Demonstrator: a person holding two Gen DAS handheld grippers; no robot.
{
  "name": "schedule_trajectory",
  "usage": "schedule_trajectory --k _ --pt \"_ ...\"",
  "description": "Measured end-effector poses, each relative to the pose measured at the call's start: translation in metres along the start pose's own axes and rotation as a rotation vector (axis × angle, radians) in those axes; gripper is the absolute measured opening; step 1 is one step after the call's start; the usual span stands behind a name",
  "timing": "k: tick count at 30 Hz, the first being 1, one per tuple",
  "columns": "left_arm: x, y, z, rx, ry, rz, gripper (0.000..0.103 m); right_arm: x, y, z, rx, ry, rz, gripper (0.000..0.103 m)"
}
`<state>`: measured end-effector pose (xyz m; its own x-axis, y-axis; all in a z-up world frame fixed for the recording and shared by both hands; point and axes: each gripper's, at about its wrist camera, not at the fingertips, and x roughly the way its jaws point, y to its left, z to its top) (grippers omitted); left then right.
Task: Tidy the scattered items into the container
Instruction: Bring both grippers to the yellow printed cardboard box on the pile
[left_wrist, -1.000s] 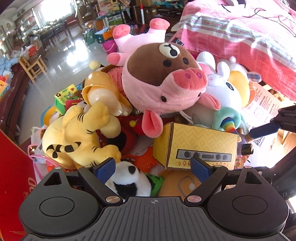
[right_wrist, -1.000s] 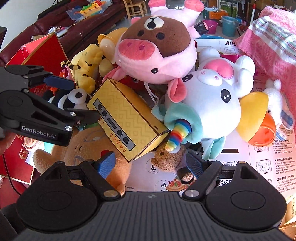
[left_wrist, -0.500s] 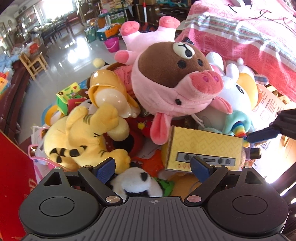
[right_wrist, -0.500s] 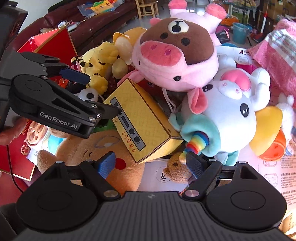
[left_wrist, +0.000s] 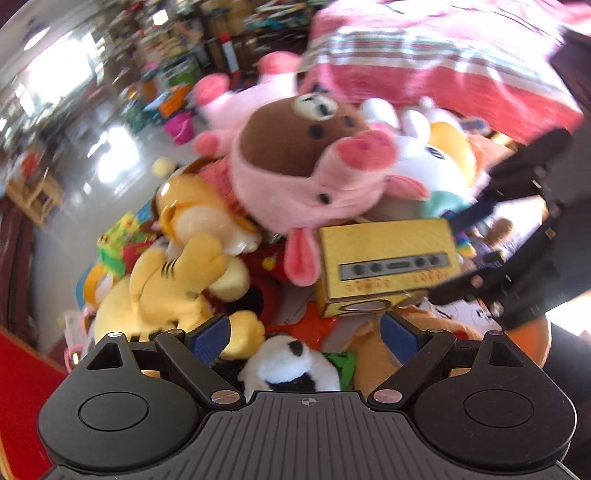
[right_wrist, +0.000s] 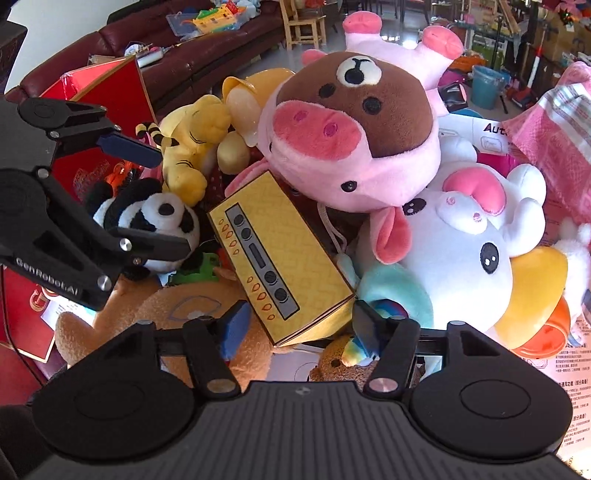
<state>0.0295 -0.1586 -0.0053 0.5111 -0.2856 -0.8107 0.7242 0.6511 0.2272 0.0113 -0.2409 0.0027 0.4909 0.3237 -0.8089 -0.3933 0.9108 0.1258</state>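
Note:
A yellow cardboard radio box (right_wrist: 280, 254) lies tilted in a pile of plush toys; it also shows in the left wrist view (left_wrist: 388, 262). My right gripper (right_wrist: 299, 326) is open, with its blue pads on either side of the box's near corner, not clamped. My left gripper (left_wrist: 304, 334) is open above a small panda plush (left_wrist: 291, 365), short of the box. A big pink pig plush with a brown bear hood (right_wrist: 354, 133) leans on the box. A white unicorn plush (right_wrist: 469, 236) lies to its right, a yellow tiger plush (right_wrist: 192, 147) to its left.
A red box (right_wrist: 110, 96) stands at the left behind my left gripper (right_wrist: 147, 199). A brown bear plush (right_wrist: 166, 314) lies under the radio box. A pink striped blanket (right_wrist: 554, 136) is at the right. An orange-yellow ball (right_wrist: 535, 295) sits at the right.
My right gripper has moved forward and its fingers have narrowed around the yellow box's near corner. My left gripper has shifted, the view blurring, and the right gripper looms larger in it.

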Motion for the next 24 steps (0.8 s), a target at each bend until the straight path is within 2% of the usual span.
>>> schedule_trajectory --k 5,7,9,11,15,22,23,24 --pt "-0.003 -0.021 0.008 0.265 -0.077 -0.018 0.095 0.002 -0.007 0.001 -0.013 0.008 0.030 0.066" --pt "0.002 -0.025 0.013 0.319 -0.073 -0.030 0.094 0.002 -0.010 0.001 -0.010 0.006 0.037 0.066" --pt "0.007 -0.027 0.014 0.354 -0.083 -0.027 0.089 0.002 -0.013 0.001 -0.003 0.002 0.042 0.066" --pt "0.014 -0.027 0.015 0.356 -0.082 -0.008 0.084 0.000 -0.016 0.001 0.010 -0.003 0.045 0.067" --pt "0.019 -0.019 0.012 0.295 -0.054 -0.018 0.065 -0.002 -0.023 -0.001 0.032 -0.011 0.053 0.069" --pt "0.030 -0.029 0.007 0.258 -0.041 -0.030 0.065 -0.002 -0.026 -0.002 0.043 -0.014 0.060 0.070" --pt "0.034 -0.032 0.008 0.250 -0.038 -0.021 0.062 -0.003 -0.025 -0.003 0.045 -0.014 0.057 0.071" --pt "0.038 -0.034 0.009 0.239 -0.036 -0.009 0.053 -0.003 -0.024 -0.003 0.047 -0.016 0.053 0.071"
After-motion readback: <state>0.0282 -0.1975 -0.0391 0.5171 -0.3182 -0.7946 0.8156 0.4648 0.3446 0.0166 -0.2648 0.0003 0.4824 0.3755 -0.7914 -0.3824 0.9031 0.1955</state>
